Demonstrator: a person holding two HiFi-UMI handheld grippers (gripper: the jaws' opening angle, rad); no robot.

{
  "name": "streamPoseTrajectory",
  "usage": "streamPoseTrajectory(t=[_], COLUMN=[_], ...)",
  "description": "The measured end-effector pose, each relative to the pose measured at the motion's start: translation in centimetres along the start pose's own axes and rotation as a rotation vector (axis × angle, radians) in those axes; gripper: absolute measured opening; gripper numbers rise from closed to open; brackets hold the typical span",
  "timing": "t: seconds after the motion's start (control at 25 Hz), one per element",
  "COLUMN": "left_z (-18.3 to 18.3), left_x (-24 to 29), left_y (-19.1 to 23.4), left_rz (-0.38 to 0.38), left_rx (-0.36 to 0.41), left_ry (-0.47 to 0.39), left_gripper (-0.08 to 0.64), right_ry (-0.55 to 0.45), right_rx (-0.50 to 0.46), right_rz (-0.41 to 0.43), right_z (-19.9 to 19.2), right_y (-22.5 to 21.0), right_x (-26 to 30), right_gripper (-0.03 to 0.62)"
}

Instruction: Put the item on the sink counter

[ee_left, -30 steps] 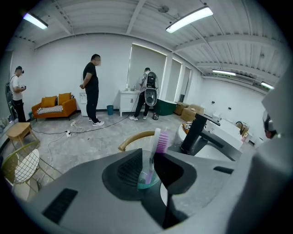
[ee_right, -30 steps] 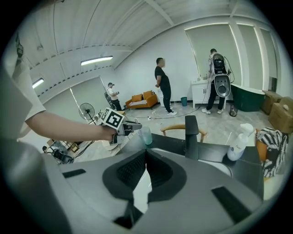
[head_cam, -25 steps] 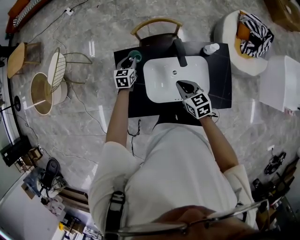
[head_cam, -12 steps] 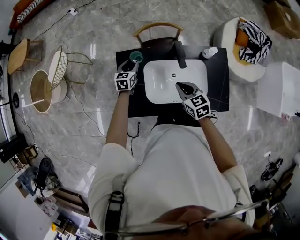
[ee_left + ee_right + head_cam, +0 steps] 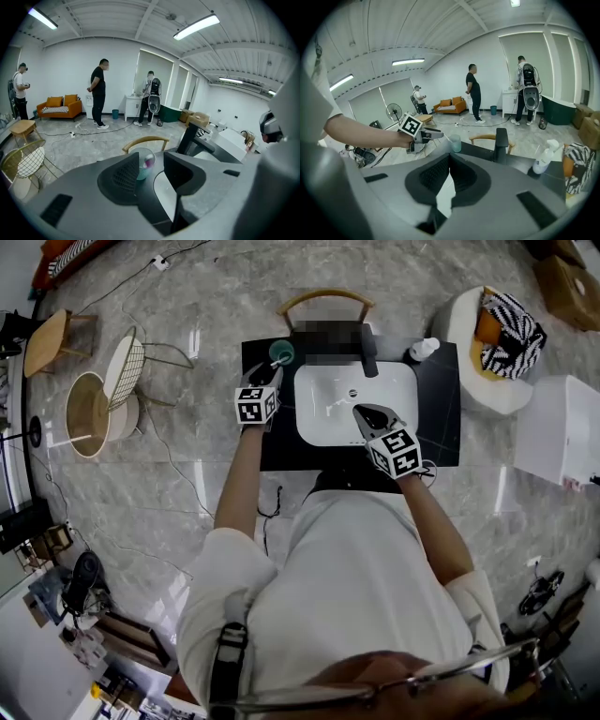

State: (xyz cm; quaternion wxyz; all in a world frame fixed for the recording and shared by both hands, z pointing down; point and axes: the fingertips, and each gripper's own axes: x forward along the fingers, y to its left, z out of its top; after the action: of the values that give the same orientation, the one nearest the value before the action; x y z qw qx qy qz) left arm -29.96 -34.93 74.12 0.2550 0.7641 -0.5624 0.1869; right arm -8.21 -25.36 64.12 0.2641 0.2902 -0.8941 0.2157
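Overhead, head view: teal cup (image 5: 280,352) upright on the dark desk (image 5: 441,399), back-left corner beside the white basin (image 5: 319,413); my left gripper (image 5: 264,373) just short of it.
Left gripper view: fingers (image 5: 122,176) just now spreading, released; cup (image 5: 144,163) seen beyond their gap, not gripped.
Right gripper view: my right gripper (image 5: 449,164) clenched, nothing between.

No legible text or labels anywhere

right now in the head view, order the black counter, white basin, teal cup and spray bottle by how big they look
1. black counter
2. white basin
3. teal cup and spray bottle: these look about alike, so I won't rank one over the other
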Motion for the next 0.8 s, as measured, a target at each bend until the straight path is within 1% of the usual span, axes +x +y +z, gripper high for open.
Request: streamPoseTrajectory(t=[0.36, 0.6, 0.8], left_z=[-0.1, -0.1, 0.1], left_x=[-2.9, -5.9, -8.3], left_y=[-1.3, -3.0, -4.5], left_rz=[0.0, -0.004, -0.02], left_rx=[-0.006, 0.0, -0.012], left_ry=[-0.03, -0.028, -0.06], left_gripper=[0.152, 0.151, 0.15], right_ry=[-0.027, -0.052, -0.072], right_rx=[-0.021, -0.033, -0.042], right_rz=[-0.011, -0.021, -0.036], right_z=[0.0, -0.1, -0.3], right_y=[1.3, 2.3, 2.5], right_x=[-1.0, -2.0, -2.9], right_gripper=[0.006, 0.006, 0.006])
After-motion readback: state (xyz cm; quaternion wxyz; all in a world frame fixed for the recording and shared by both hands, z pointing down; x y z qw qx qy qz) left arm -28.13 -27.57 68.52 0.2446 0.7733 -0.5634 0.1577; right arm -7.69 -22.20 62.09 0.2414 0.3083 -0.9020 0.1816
